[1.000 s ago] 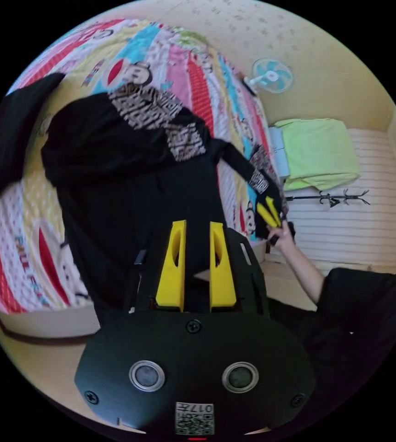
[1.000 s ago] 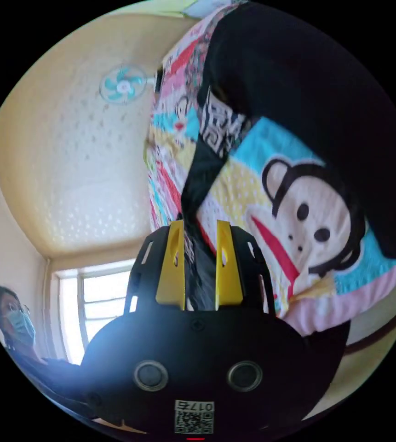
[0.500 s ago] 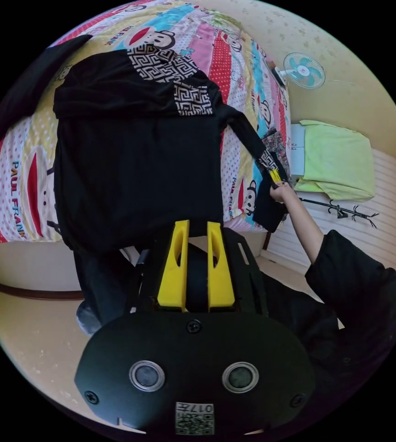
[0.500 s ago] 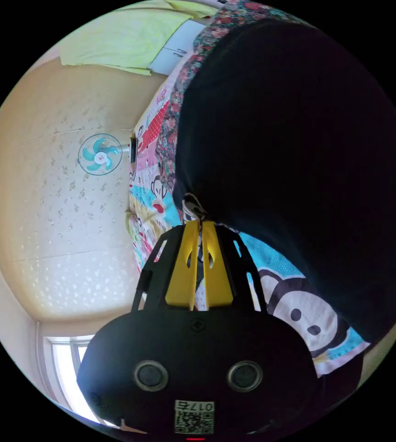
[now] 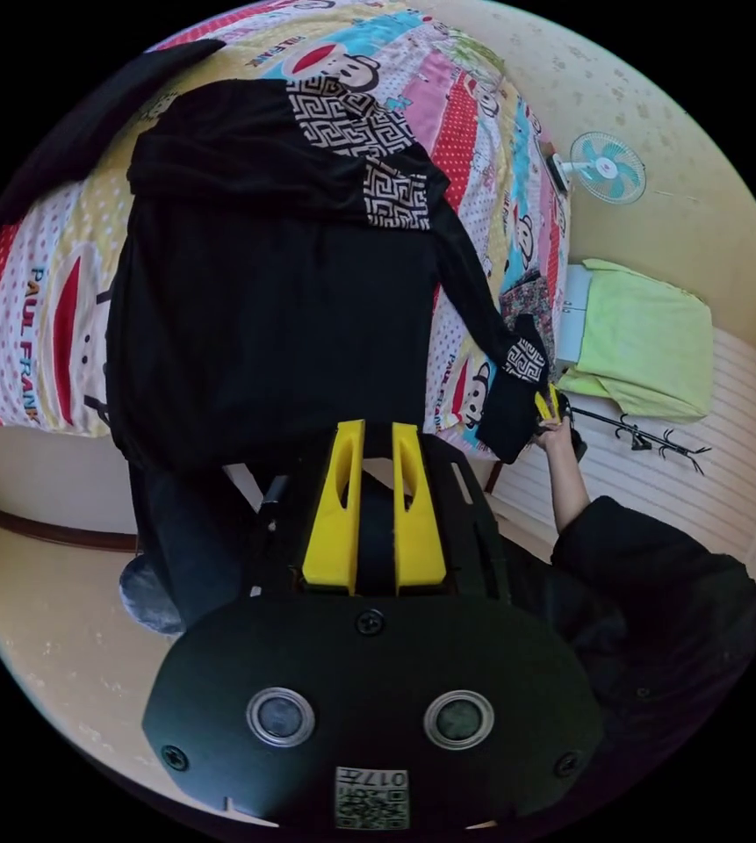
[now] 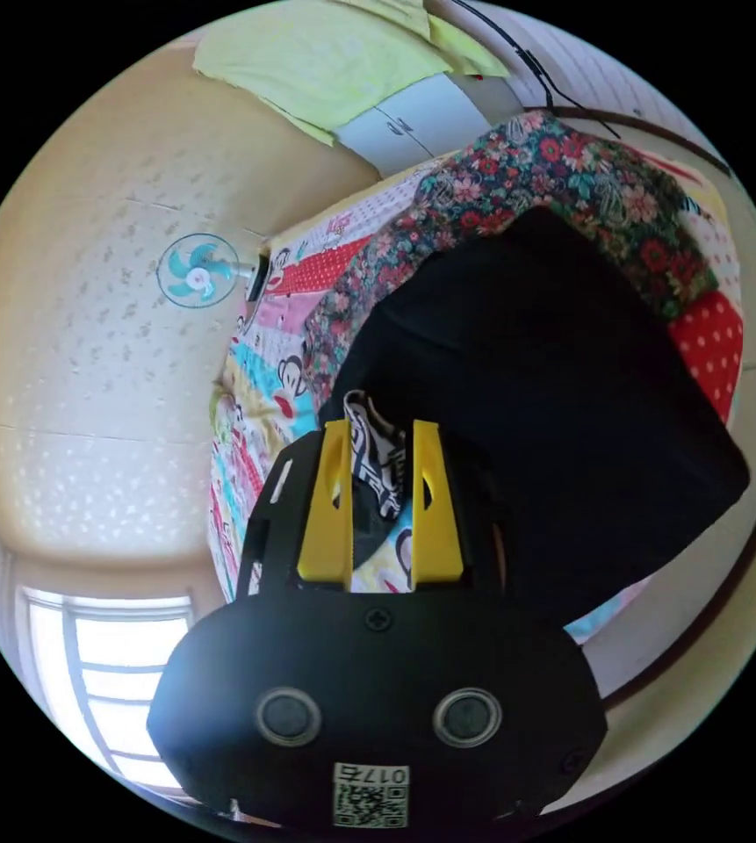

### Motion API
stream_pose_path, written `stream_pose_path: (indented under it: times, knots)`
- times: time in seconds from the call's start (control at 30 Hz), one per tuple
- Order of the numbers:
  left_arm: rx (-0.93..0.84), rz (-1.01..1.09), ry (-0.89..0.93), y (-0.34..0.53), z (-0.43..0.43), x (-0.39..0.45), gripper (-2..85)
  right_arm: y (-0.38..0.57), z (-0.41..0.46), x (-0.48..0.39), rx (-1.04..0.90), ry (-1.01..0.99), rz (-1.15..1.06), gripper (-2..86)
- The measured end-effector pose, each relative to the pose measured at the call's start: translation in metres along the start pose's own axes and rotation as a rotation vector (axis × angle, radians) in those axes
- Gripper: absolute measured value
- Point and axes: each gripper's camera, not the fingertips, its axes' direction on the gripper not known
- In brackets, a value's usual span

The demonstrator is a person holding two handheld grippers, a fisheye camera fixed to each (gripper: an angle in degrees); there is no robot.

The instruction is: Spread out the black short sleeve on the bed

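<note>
Most of the black shirt point(image 5: 263, 290) lies flat across the bed point(image 5: 26, 334), upper centre of the left gripper view, its hem draped over the edge. Right gripper point(image 6: 379, 457), jaws spread, frames the patterned cuff point(image 6: 378, 457), likely to place it. Left gripper point(image 5: 376, 457), jaws narrowly apart, pinches nothing I can see.

matt black cloth shirt point(image 5: 272, 299), glossy plastic tongs point(image 5: 376, 514)

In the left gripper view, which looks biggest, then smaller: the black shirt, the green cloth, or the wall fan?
As they look in this view:
1. black shirt
2. green cloth
3. wall fan
The fisheye lens shrinks things near the edge, so true sizes are unsure.
</note>
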Motion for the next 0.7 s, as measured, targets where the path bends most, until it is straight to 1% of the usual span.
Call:
stream_pose_path:
  times: [0.07,0.13,0.2,0.23,0.27,0.33,0.4,0.47,0.5,0.57,0.6,0.63,0.67,0.7]
  knots:
    - [-0.006,-0.006,-0.004,-0.001,-0.001,-0.003,6.2,0.003,0.026,0.003,-0.058,0.040,-0.023,12.5]
    - [-0.010,0.001,-0.030,-0.003,-0.007,-0.005,6.3,0.005,0.040,0.000,-0.057,0.061,-0.027,13.0]
    - [0.002,0.002,-0.048,-0.005,-0.014,-0.008,6.3,0.007,0.044,-0.010,-0.044,0.166,0.008,11.5]
    - [0.017,-0.003,-0.055,-0.005,-0.020,-0.012,6.3,0.011,0.043,-0.022,-0.032,0.181,0.003,6.9]
    - [0.025,-0.007,-0.056,-0.005,-0.024,-0.015,6.3,0.019,0.044,-0.044,-0.024,0.064,-0.107,4.2]
    - [0.056,-0.032,-0.049,-0.005,-0.036,-0.027,6.3,0.038,0.055,-0.079,-0.054,-0.051,-0.196,3.4]
    - [0.081,-0.044,-0.054,-0.004,-0.047,-0.038,6.3,0.066,0.080,-0.123,-0.157,-0.163,-0.304,2.9]
    - [0.108,-0.049,-0.083,-0.004,-0.059,-0.049,6.3,0.123,0.121,-0.184,-0.328,-0.329,-0.434,2.6]
    - [0.123,-0.056,-0.104,-0.004,-0.067,-0.059,6.4,0.140,0.132,-0.199,-0.375,-0.368,-0.461,2.6]
    - [0.145,-0.075,-0.111,-0.004,-0.079,-0.077,6.4,0.221,0.179,-0.253,-0.584,-0.503,-0.573,2.7]
    - [0.161,-0.094,-0.100,-0.003,-0.087,-0.090,6.5,0.241,0.191,-0.263,-0.637,-0.523,-0.592,2.8]
    - [0.174,-0.113,-0.091,-0.002,-0.094,-0.104,6.5,0.281,0.215,-0.279,-0.736,-0.551,-0.632,3.0]
    - [0.179,-0.121,-0.090,-0.001,-0.097,-0.111,6.6,0.314,0.237,-0.287,-0.833,-0.548,-0.674,3.2]
    - [0.181,-0.134,-0.102,0.000,-0.103,-0.125,6.6,0.328,0.247,-0.288,-0.882,-0.539,-0.690,3.5]
